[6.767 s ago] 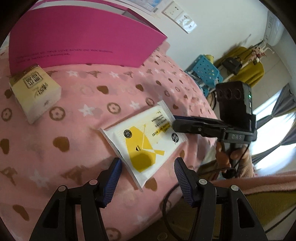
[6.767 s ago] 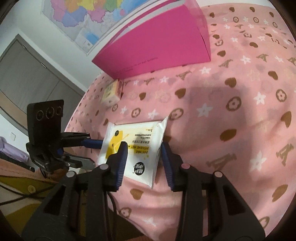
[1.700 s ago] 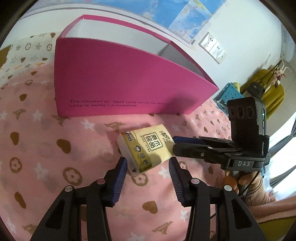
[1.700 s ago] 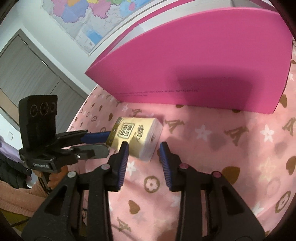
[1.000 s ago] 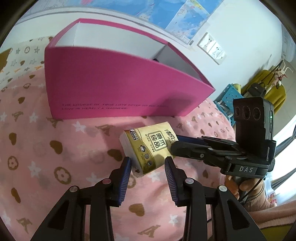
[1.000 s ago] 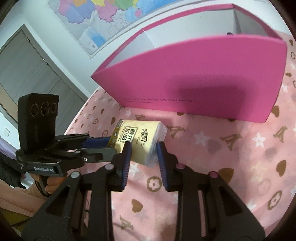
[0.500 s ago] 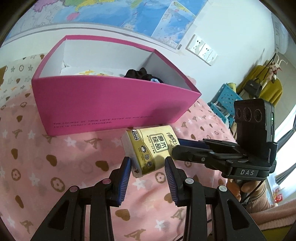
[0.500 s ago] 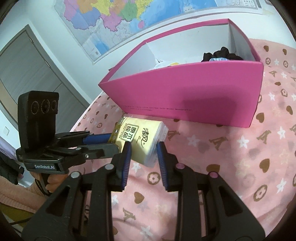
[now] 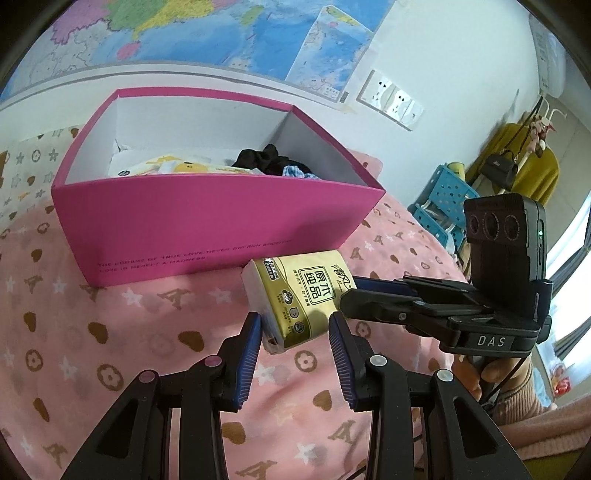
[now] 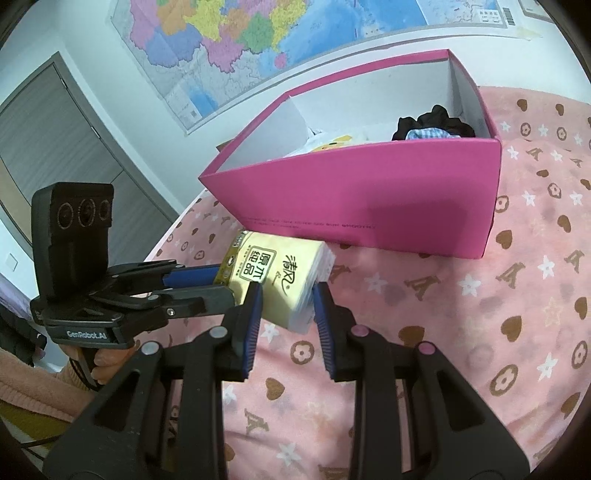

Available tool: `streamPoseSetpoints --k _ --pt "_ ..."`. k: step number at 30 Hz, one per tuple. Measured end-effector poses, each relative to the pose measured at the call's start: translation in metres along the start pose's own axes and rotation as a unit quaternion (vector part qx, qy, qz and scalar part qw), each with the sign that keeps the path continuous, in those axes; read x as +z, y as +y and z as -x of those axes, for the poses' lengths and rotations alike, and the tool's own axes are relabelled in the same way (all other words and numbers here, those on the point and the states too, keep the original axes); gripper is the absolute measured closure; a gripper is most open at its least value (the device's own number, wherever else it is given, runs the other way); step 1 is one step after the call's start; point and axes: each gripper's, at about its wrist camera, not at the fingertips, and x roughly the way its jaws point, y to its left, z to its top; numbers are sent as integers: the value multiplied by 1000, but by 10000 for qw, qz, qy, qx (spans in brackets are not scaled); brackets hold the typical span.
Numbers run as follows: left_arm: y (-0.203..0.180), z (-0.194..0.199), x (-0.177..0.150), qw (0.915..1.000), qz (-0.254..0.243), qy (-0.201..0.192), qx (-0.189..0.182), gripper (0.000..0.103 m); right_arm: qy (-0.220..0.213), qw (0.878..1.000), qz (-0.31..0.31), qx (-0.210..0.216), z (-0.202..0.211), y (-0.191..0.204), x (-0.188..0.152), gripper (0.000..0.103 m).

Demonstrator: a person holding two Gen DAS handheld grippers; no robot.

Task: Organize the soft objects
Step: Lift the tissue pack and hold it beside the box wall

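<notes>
1. Left claw [image 9: 294,334]: black frame w/ blue ribbed pads, clamped on the near end of the yellow plastic-wrapped tissue pack [image 9: 301,295]. Both pads press its sides.
2. Right claw [image 10: 287,308]: same build, clamped on the other end of the same tissue pack [image 10: 280,277]; the pack's soft side dents a bit under the pads.
3. Pack is held betw. the two claws, which come at it from opposite ends. It sits tilted, just above the pink blanket w/ brown hearts & white stars [image 9: 110,332], right in front of the box's near wall. Can't tell if its underside touches the blanket.
4. Right claw shows in the left wrist view [image 9: 364,291] as a black arm w/ a camera block on top, gripped from below by a hand [image 9: 487,373] in a pink knit sleeve.
5. Left claw shows in the right wrist view [image 10: 207,284], likewise w/ camera block; a hand [image 10: 103,365] holds its grip.
6. Open magenta cardboard box w/ white inside [image 9: 221,214] stands on the blanket behind the pack. Inside: a white-and-yellow wipes packet [image 9: 177,168] to the left, a bundle of black cloth w/ blue checked fabric [image 9: 273,162] to the right.
7. Beyond: wall map [image 9: 221,33], white wall sockets [image 9: 391,99], blue plastic stool [image 9: 443,199].
</notes>
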Motion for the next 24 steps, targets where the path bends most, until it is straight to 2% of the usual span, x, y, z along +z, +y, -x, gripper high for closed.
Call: streamPoseSetpoints --k 24 --pt "-11 0 6 9998 -193 -87 -13 66 -168 9998 57 -48 12 0 1 71"
